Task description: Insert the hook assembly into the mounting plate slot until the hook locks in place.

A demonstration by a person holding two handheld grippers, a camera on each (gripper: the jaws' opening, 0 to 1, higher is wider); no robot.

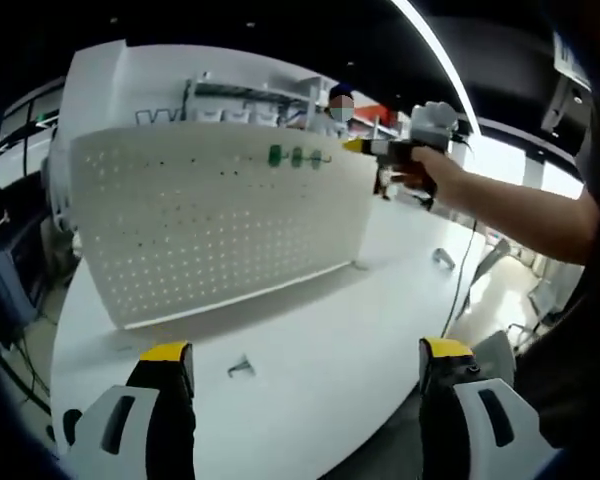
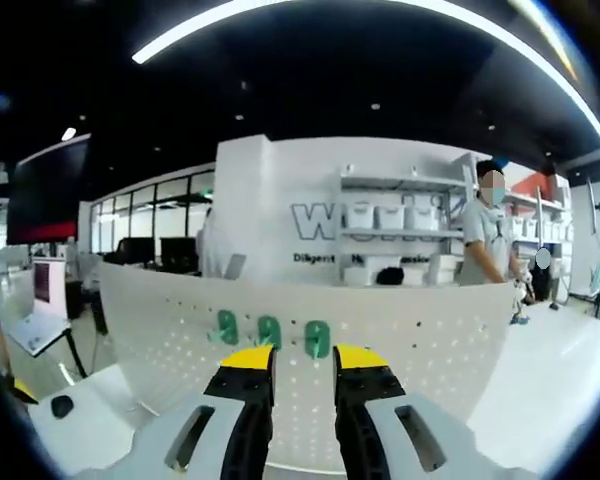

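White table at mid-frame carries the upright pegboard; we note three green hooks along its upper edge. Left gripper jaws stand wide apart, empty. Right gripper jaws sit nearly together below the hooks; whether they grip anything, we cannot tell.

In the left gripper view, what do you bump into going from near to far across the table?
The small metal hook lying on the white table → the white pegboard standing upright → the green hooks near its top edge → the shelves behind it.
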